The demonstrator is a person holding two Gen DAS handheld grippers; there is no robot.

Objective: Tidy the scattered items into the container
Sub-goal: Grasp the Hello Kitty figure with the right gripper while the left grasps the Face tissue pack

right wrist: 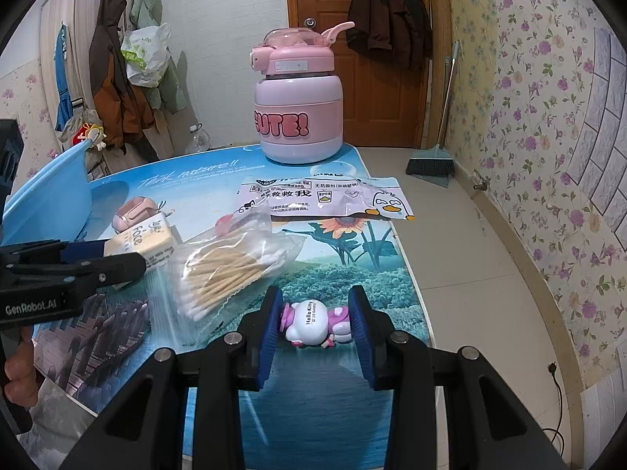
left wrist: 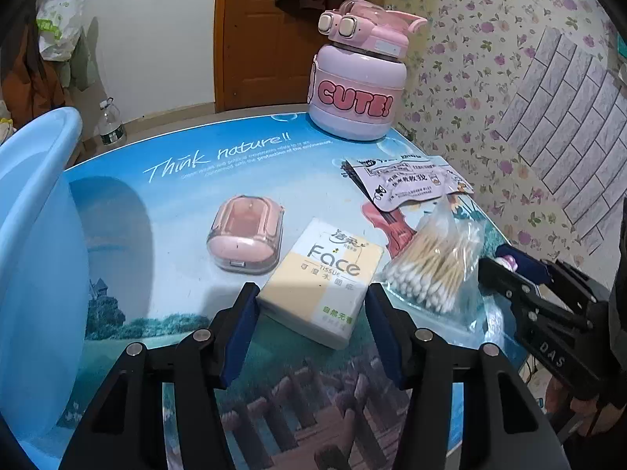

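Note:
My left gripper (left wrist: pixel 311 297) is open around the near end of a yellow and white Face tissue pack (left wrist: pixel 323 280) lying on the table; the pads stand beside it with small gaps. My right gripper (right wrist: pixel 315 313) is open around a lying Hello Kitty figure (right wrist: pixel 309 323). A bag of cotton swabs (left wrist: pixel 435 270), also in the right wrist view (right wrist: pixel 227 270), lies between the two. A pink case (left wrist: pixel 247 237) and a printed sachet (right wrist: pixel 325 197) lie further back. The blue basin (left wrist: pixel 35 258) stands at the left.
A large pink CUTE bottle (left wrist: pixel 358 78) stands at the table's far edge. The table's right edge (right wrist: pixel 415 293) drops to tiled floor, with a broom (right wrist: pixel 431 160) by the floral wall. Coats hang near the door.

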